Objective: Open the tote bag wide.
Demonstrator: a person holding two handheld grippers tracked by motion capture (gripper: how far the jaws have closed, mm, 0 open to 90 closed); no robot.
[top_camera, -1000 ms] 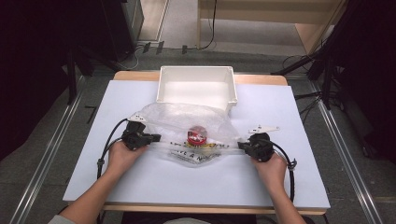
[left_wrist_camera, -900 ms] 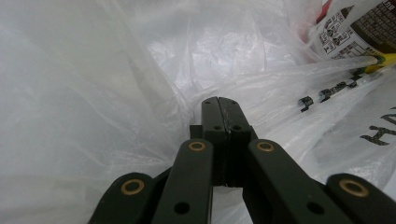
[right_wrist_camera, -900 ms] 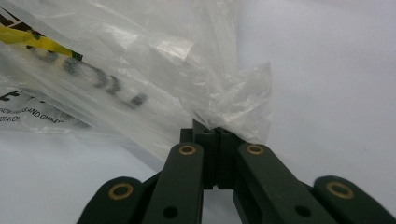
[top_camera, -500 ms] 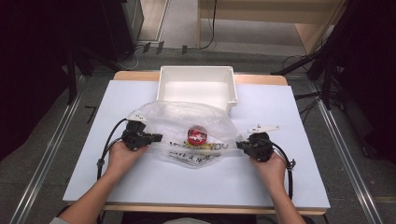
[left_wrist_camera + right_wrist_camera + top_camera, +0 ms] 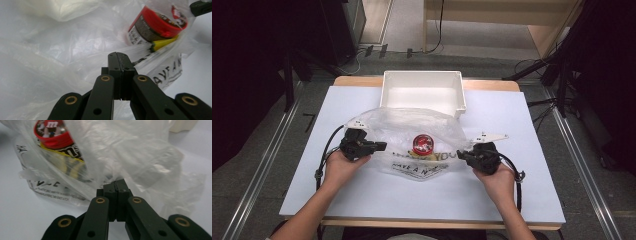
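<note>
The left gripper (image 5: 119, 56) has its jaws pressed together, with the film of the clear plastic bag (image 5: 412, 132) pinched at their tips. The right gripper (image 5: 116, 184) is the same: jaws closed flat against each other, a fold of the bag's film caught between them. In the high view the left gripper (image 5: 379, 146) holds the bag's left edge and the right gripper (image 5: 460, 156) its right edge, so the bag is stretched between the two hands above the white table (image 5: 512, 200).

Inside the bag sits a red-lidded candy tub (image 5: 423, 143), near its middle and a little toward the right gripper; the left gripper view shows the tub (image 5: 155, 25) lying tilted with a yellow item just beside it. Black printed lettering runs along the bag's near edge. Beyond the bag, on the far side of the table, stands an empty white bin (image 5: 422, 92), its near wall just behind the bag's far fold.

The step in hand looks like lifting the bag by its two sides, likely toward the bin. To do it well, both hands should rise evenly so the tub stays cradled in the sagging middle, and the pinch should stay firm, since thin film slips easily. Pulling the hands too far apart could tear the film or tip the tub out.
</note>
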